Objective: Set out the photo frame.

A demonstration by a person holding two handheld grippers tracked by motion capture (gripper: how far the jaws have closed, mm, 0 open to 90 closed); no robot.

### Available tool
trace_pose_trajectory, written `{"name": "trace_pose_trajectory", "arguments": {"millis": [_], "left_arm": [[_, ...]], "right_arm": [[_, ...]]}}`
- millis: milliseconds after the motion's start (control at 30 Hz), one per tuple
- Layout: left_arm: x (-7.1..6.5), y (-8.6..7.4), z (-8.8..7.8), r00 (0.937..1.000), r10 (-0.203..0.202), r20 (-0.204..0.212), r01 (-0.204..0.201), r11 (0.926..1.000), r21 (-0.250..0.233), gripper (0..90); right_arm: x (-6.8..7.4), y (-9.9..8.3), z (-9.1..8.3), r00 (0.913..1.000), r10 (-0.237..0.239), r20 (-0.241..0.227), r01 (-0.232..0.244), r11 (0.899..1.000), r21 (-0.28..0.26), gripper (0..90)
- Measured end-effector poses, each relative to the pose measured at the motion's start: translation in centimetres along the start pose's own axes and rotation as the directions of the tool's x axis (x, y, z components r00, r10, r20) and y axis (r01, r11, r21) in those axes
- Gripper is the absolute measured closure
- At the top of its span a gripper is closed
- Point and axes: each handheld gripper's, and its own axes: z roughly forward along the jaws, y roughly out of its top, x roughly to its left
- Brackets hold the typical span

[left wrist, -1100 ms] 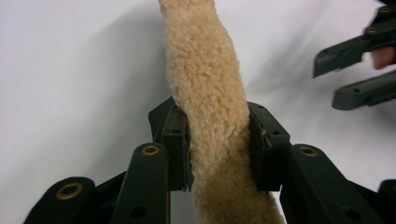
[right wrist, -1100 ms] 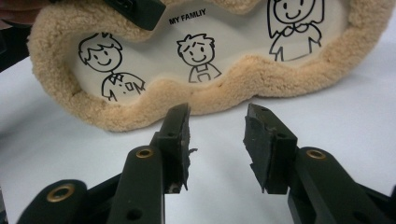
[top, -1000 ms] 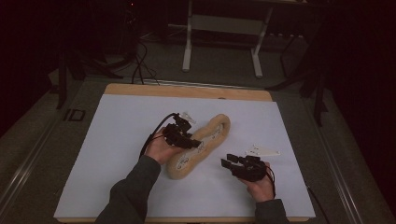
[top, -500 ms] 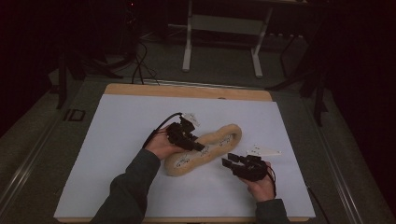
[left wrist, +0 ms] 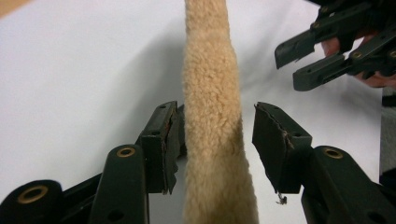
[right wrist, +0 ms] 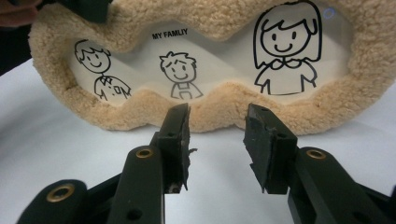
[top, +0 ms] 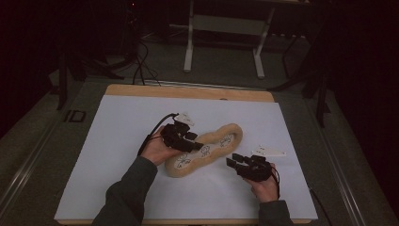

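Note:
A tan fleece picture frame [top: 221,139] with three cartoon figures lies slantwise on the white sheet [top: 117,132]. My left gripper [top: 200,147] reaches over its near-left part. In the left gripper view the fleece rim [left wrist: 210,70] stands between the jaws of my left gripper [left wrist: 215,135], which have just been opening. The left pad [left wrist: 170,140] brushes the pile and the right pad [left wrist: 268,140] stands off it. My right gripper [top: 231,160] rests just right of the frame. In its own view my right gripper [right wrist: 217,128] is open and empty, facing the frame's drawings [right wrist: 180,70].
The white sheet covers a wooden table [top: 188,92] whose front edge runs under the person's sleeves. Behind the table, on the dark floor, stand a metal stand's legs [top: 190,52] and some cables [top: 141,66]. The other hand's gripper [left wrist: 299,63] appears at upper right in the left gripper view.
The frame's far end has swung to the right and lies flatter across the sheet than a second ago. The left hand shifted slightly with it. The right hand has kept still.

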Motion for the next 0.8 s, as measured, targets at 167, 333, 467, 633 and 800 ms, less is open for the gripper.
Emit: {"name": "trace_pose_trajectory", "arguments": {"millis": [167,333,467,633,800], "left_arm": [[-0.6,-0.5,-1.9,0.9975,-0.010,-0.071,0.006,0.9977,-0.067,52.2],[-1.6,-1.6,-3.5,0.9918,-0.039,-0.122,0.025,0.9930,-0.115,62.7],[-2.6,-2.7,-4.7,0.9891,-0.062,-0.134,0.040,0.9863,-0.160,67.2],[-4.0,-4.6,-5.4,0.9858,-0.082,-0.146,0.055,0.9822,-0.180,73.5],[-4.8,-6.6,-5.3,0.9839,-0.091,-0.154,0.064,0.9829,-0.173,82.3]], "right_arm": [[-0.1,0.0,0.1,0.9999,-0.002,0.010,0.002,1.000,-0.001,60.5],[-0.4,0.1,0.2,0.9980,-0.005,0.062,0.005,1.000,0.003,66.8],[-0.8,0.2,0.3,0.9948,-0.002,0.102,0.001,1.000,0.003,73.3],[-1.6,0.7,0.3,0.9912,-0.002,0.132,0.003,1.000,-0.001,84.8],[-2.2,1.8,0.6,0.9861,-0.015,0.166,0.015,1.000,0.000,89.8]]}}
